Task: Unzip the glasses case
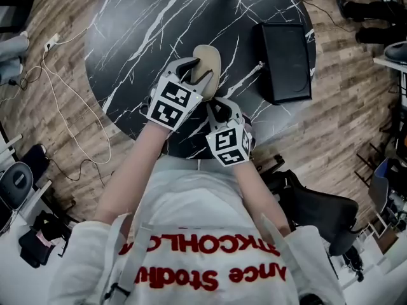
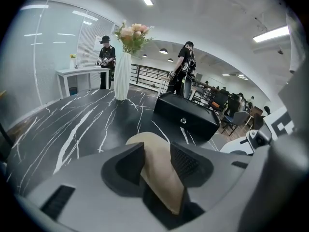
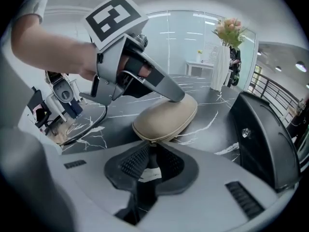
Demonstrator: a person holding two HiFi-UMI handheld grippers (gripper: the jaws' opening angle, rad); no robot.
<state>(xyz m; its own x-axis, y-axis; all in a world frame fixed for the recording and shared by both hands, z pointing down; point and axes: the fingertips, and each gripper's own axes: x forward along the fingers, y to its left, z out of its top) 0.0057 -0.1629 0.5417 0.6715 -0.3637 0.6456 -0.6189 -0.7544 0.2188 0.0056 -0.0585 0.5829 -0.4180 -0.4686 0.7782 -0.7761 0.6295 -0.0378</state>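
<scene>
A beige oval glasses case lies on the black marble table near its front edge. My left gripper is shut on it across its width; in the left gripper view the case fills the space between the pads. My right gripper is at the case's near end. In the right gripper view the case shows its zip seam and a small slider just ahead of the fingertips. The right gripper has a narrow gap between its jaws, and I see nothing pinched there.
A black box lies on the table to the right of the case. At the table's far side stands a white vase of flowers. White cables trail over the wood floor at left, and a black chair is at lower right.
</scene>
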